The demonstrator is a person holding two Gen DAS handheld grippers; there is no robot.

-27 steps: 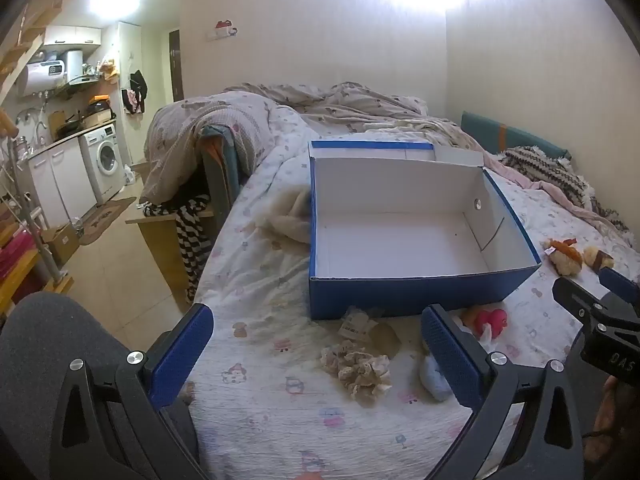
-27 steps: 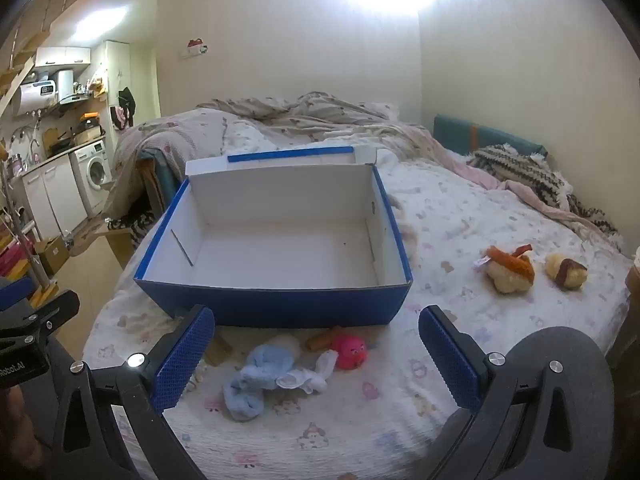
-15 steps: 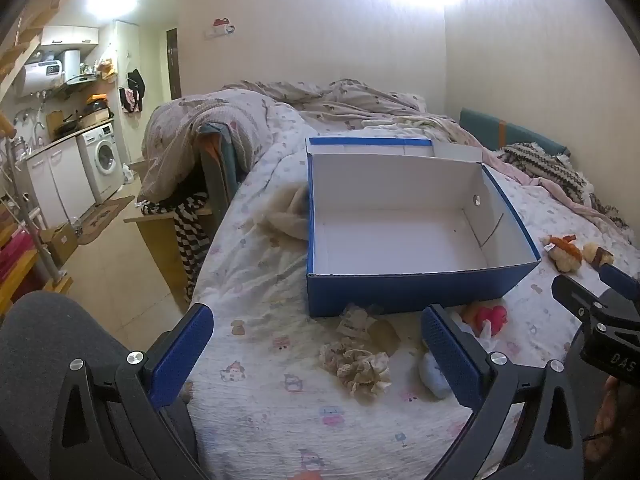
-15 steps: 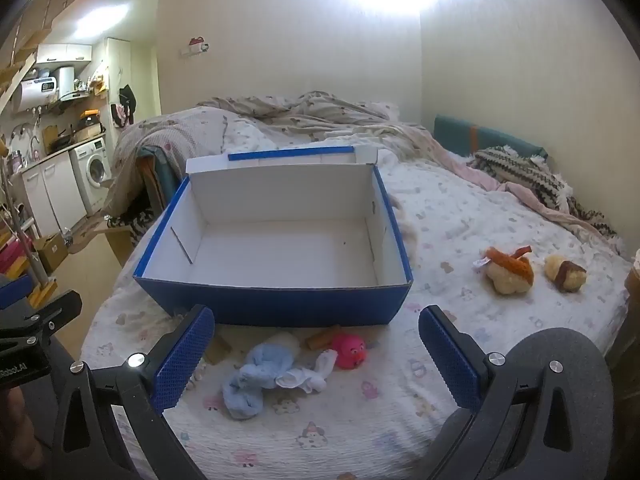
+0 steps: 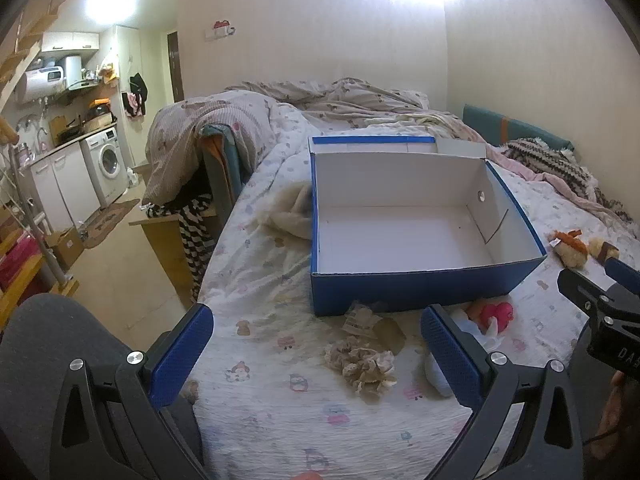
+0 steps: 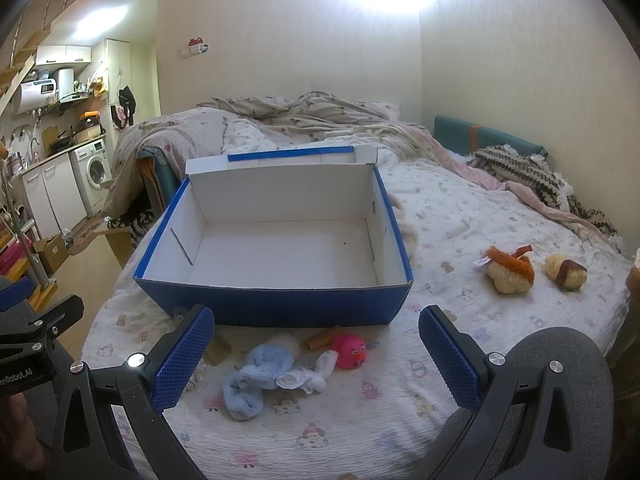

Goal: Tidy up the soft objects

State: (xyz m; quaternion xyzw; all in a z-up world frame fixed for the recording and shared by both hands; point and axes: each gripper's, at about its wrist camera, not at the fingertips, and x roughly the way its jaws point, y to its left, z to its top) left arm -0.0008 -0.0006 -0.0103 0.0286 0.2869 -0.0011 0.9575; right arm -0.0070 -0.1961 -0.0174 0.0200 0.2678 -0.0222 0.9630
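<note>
Soft toys: pink duck [image 6: 352, 351], blue cloth [image 6: 256, 380] beside my blue box [image 6: 276, 304]
My left gripper [image 5: 316, 354]: wide, nothing between
My right gripper [image 6: 316, 354]: wide, nothing between

Blue box [image 5: 420, 292] on bed [image 5: 260, 288]; beige scrunchie [image 5: 362, 364], perhaps.

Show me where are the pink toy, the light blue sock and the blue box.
pink toy [image 6: 349, 351], right wrist view, on its face
light blue sock [image 6: 256, 376], right wrist view, on the bunched middle
blue box [image 6: 280, 306], right wrist view, on the near outer wall
</note>
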